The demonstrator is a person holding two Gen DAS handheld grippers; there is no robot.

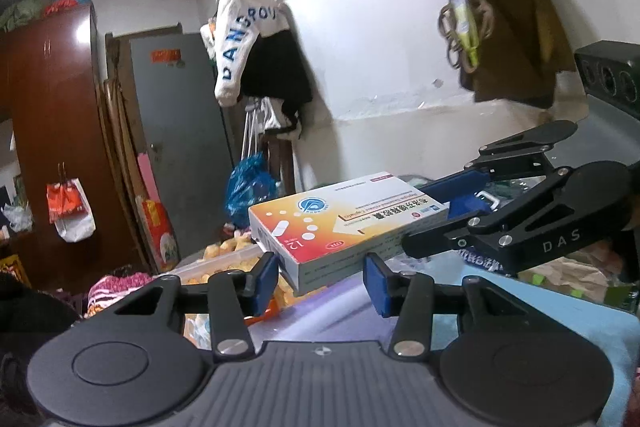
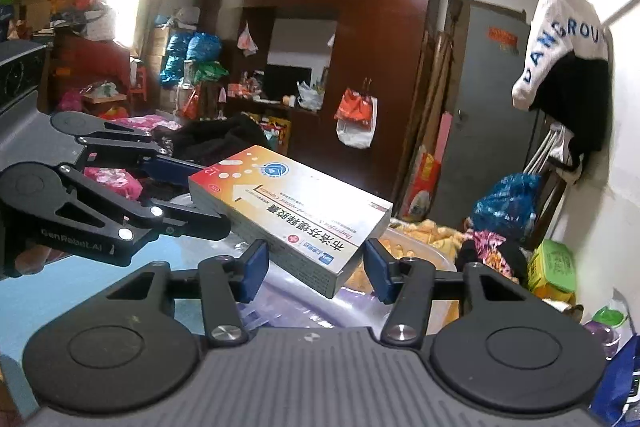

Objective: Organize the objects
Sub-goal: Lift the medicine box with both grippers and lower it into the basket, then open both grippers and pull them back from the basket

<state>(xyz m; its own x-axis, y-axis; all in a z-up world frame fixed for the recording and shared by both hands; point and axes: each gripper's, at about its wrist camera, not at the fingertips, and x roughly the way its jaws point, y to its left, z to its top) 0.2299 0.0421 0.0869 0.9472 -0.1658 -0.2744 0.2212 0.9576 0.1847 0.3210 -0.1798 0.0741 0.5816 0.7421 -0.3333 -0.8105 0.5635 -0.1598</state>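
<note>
Medicine box point(image 1: 344, 223), one item: flat white carton with an orange-red panel, blue round logo and black Chinese print, held up in the air above a clear plastic tub point(image 2: 416, 255) of yellow pieces. Long axis runs diagonally across both views. In the left wrist view its numbered "12" end sits near and left, the far end rising to the right. In the right wrist view that same "12" end lies far and left, and the end with the blue label comes near and right. Printed face up, slightly tilted.

Left gripper point(image 1: 322, 277): blue fingers point(image 1: 266, 281) spread either side of the box's near corner. The box end lies between them; contact cannot be judged.

Right gripper point(image 2: 316, 269): blue pads point(image 2: 378, 269) likewise parted around the near end of the box, contact also unclear.

Open room: free air above the box on all sides. Below, a light blue cover point(image 1: 536, 307) lies near and right. To the left stands a dark wooden wardrobe point(image 2: 360, 39); to the right, a white wall point(image 1: 380, 67) with a white garment point(image 1: 240, 39) hanging.
</note>
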